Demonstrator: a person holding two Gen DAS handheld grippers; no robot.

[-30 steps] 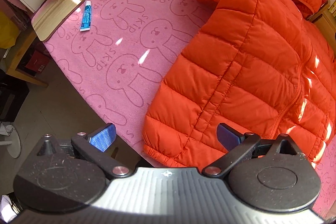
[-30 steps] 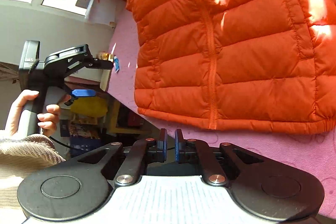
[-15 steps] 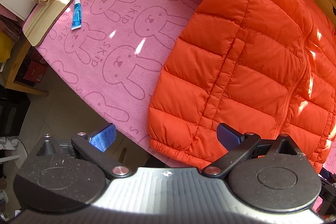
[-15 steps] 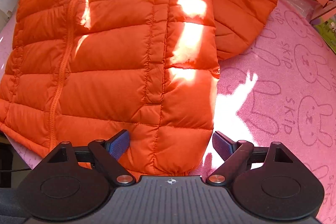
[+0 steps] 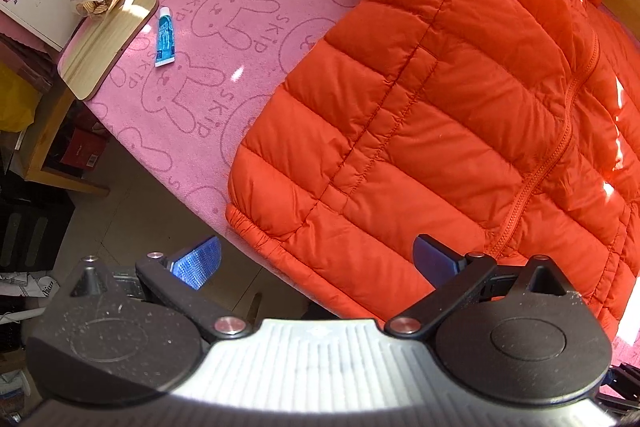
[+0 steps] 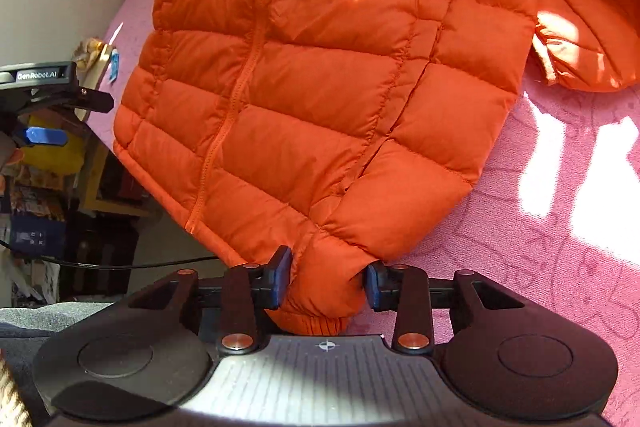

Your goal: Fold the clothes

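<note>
Right gripper pinching hem corner of orange puffer jacket; left poised at the other.

Orange puffer jacket [image 5: 420,115] lies spread, zipped, on the pink bunny blanket [image 5: 248,7], hem at the bed edge. Right gripper [image 6: 326,285] fingers closed on a bunched hem corner. Left gripper [image 5: 316,261] fingers wide apart, holding nothing, just off the opposite hem corner. Judged: taking hold for a fold; the left needs to close on its corner before both lift.

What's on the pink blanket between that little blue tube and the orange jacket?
Nothing but bare pink bunny-print blanket between the blue tube and the orange jacket; the left wrist view shows it.
</note>
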